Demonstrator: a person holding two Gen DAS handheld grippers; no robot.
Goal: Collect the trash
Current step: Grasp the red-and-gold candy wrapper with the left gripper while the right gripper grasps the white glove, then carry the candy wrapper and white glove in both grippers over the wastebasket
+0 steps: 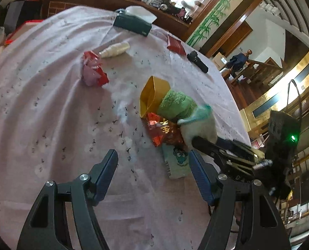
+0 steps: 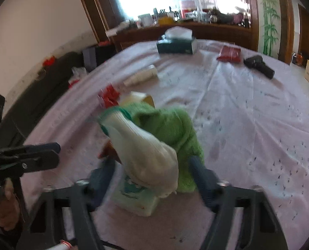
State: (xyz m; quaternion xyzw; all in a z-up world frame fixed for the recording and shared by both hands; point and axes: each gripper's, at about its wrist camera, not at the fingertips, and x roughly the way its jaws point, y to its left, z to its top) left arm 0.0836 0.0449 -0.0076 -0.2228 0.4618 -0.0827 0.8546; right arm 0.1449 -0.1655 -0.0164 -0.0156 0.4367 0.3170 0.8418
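Observation:
My right gripper [image 2: 152, 168] stands open over a heap on the pink tablecloth, a white sock with a green cuff [image 2: 148, 148] between its fingers. No pad clearly presses on the sock, and the picture is blurred. A green towel [image 2: 175, 129] lies against the sock, and a pale tissue pack [image 2: 133, 198] lies under it. The left wrist view shows the same heap: the sock [image 1: 198, 125], the towel [image 1: 175, 104], a tipped yellow cup [image 1: 152, 95], a red snack wrapper [image 1: 162, 131] and the tissue pack [image 1: 176, 162]. My left gripper [image 1: 154, 166] is open and empty, just left of the heap.
A crumpled red wrapper [image 1: 93, 68], stacked cream cups [image 1: 114, 50], a dark tissue box [image 1: 133, 24], a red packet [image 1: 176, 45] and a black torch-like tool [image 1: 197, 61] lie farther back. The table edge [image 1: 237, 112] drops off to the right. A hand [image 2: 6, 208] holds the left gripper.

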